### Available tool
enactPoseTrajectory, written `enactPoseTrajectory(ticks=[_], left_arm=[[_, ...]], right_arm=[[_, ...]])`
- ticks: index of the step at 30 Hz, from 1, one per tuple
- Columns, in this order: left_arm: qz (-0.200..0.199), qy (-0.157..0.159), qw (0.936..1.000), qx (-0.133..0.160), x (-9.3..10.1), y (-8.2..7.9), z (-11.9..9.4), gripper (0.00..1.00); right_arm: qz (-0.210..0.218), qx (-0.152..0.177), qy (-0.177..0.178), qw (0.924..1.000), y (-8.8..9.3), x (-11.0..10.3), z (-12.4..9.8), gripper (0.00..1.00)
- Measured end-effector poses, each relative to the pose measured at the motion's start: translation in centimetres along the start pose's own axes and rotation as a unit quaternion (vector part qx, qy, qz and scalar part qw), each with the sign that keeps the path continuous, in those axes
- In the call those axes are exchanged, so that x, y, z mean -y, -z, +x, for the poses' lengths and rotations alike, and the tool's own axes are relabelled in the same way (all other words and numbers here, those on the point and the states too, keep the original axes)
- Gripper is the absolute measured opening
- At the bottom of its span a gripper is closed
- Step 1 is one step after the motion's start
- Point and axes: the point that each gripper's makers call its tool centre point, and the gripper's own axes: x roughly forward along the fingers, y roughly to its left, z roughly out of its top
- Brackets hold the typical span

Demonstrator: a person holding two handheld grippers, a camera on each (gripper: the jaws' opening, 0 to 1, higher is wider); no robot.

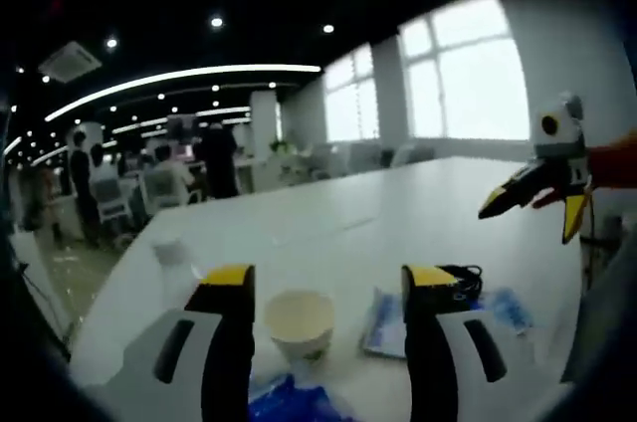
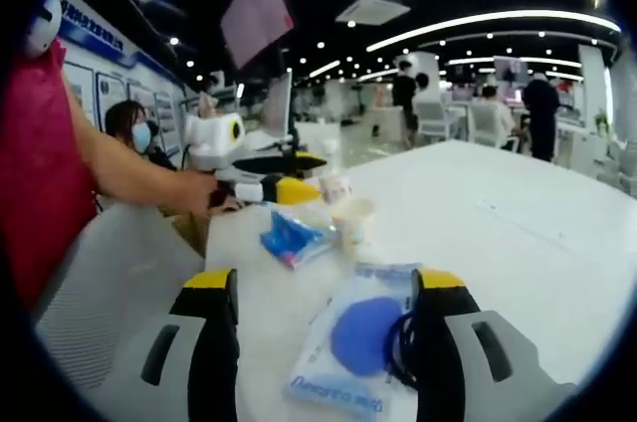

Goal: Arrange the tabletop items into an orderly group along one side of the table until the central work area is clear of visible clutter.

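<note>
Sitting between the left gripper's [image 1: 326,293] spread fingers, untouched: a paper cup [image 1: 300,322].

Open-plan office beyond the white table [image 1: 398,213]. Far right, bright windows [image 1: 468,74] in a pale wall. Overhead, a dark ceiling with curved light strips [image 1: 189,79] and small spotlights; a ceiling air unit [image 2: 373,9]. Far left, people [image 1: 214,158] standing and sitting among desks and chairs [image 2: 433,118]. Near left in the right gripper view, a seated person wearing a face mask [image 2: 129,128], before a wall of posters [image 2: 109,94].
</note>
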Motion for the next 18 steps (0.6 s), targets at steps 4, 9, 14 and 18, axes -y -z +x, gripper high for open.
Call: enactPoseTrajectory(ticks=[4,9,14,18], left_arm=[[0.011,0.03,0.9994,0.015,1.8,-1.5,-0.4,0.56],[0.02,0.073,0.9966,0.032,4.0,-3.2,-0.8,0.56],[0.048,0.133,0.9897,0.022,6.5,-3.2,-1.3,0.55],[0.046,0.179,0.9829,-0.004,8.4,-2.3,-1.4,0.5]], right_arm=[[-0.003,0.004,0.009,0.9999,-0.5,-0.4,-0.6,0.7],[-0.007,0.009,0.023,0.9997,-0.9,-0.9,-1.7,0.7],[-0.008,0.01,0.04,0.9991,-0.8,-1.3,-3.0,0.7],[-0.004,0.009,0.059,0.9982,-0.2,-1.5,-4.3,0.7]])
